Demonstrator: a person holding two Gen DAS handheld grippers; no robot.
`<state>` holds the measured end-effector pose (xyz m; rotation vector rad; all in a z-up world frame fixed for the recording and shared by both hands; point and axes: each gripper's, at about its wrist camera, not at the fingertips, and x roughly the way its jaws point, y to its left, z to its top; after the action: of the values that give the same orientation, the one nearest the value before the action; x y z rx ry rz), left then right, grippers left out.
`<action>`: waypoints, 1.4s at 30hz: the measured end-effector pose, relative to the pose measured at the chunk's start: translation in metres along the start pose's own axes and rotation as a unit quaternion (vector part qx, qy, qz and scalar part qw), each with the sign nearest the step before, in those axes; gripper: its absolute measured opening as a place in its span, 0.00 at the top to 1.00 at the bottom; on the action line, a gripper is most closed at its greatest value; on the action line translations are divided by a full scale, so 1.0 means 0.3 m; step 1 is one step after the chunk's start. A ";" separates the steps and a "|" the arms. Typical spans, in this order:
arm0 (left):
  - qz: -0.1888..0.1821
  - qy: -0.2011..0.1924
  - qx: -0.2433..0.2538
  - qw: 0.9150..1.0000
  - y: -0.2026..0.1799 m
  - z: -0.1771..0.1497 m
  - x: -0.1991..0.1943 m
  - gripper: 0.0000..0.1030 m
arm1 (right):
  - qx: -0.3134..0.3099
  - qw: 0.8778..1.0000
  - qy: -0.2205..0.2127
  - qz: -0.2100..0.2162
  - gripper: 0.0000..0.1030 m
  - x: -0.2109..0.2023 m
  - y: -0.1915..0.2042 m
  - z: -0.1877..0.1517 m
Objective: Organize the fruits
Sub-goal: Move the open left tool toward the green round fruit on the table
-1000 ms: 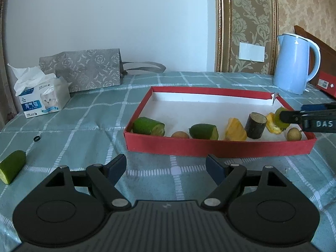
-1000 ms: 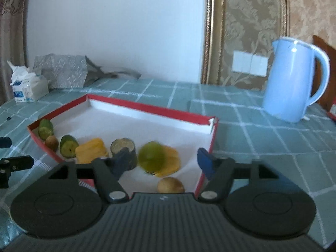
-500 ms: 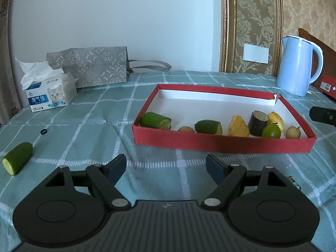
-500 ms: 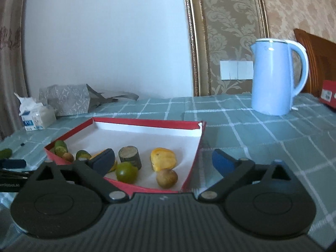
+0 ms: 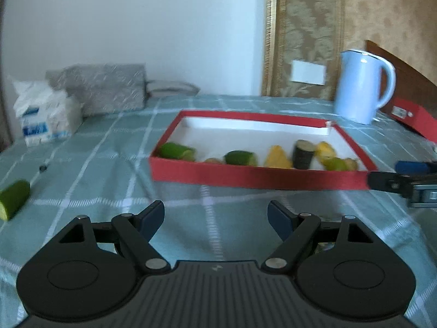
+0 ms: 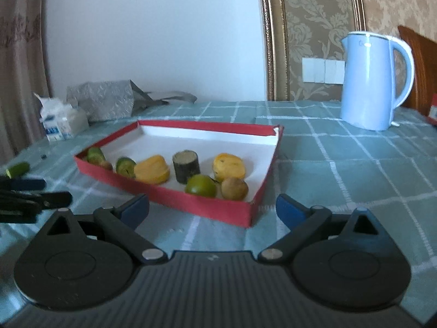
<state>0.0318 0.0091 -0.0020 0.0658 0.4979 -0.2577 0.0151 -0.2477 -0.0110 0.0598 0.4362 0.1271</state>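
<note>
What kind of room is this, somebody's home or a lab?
Most likely a home, perhaps a dining or living room. A checked tablecloth covers the table, a pale blue electric kettle stands near ornate patterned wallpaper, and a pack of tissues sits at the far left.

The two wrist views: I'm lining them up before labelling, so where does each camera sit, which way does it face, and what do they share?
Left wrist: on the left gripper, jaws open and empty, facing the red tray's long side; the right gripper enters at right.
Right wrist: on the right gripper, open, empty, facing the tray's corner; the left gripper enters at left.
Shared: tray, kettle, tissue pack, loose cucumber piece.
</note>
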 end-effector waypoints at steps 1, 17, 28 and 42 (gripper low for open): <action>0.001 -0.004 0.018 1.000 -0.020 -0.004 -0.006 0.20 | -0.006 1.000 0.000 -0.005 0.04 -0.001 0.005 -0.002; -0.039 -0.016 0.055 0.998 -0.088 -0.005 -0.026 0.19 | 0.005 1.000 0.006 -0.008 0.00 0.005 -0.008 0.001; -0.044 0.012 0.094 0.995 -0.130 -0.032 0.018 0.18 | -0.001 1.000 0.013 -0.006 0.00 0.010 -0.001 -0.003; -0.051 0.020 0.103 0.993 -0.140 -0.045 0.018 0.18 | -0.003 1.000 0.024 -0.006 0.00 0.019 0.006 -0.005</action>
<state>0.0190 -0.0311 -0.0164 0.2468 0.5149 -0.4081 0.0194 -0.2453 -0.0145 0.0479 0.4842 0.1177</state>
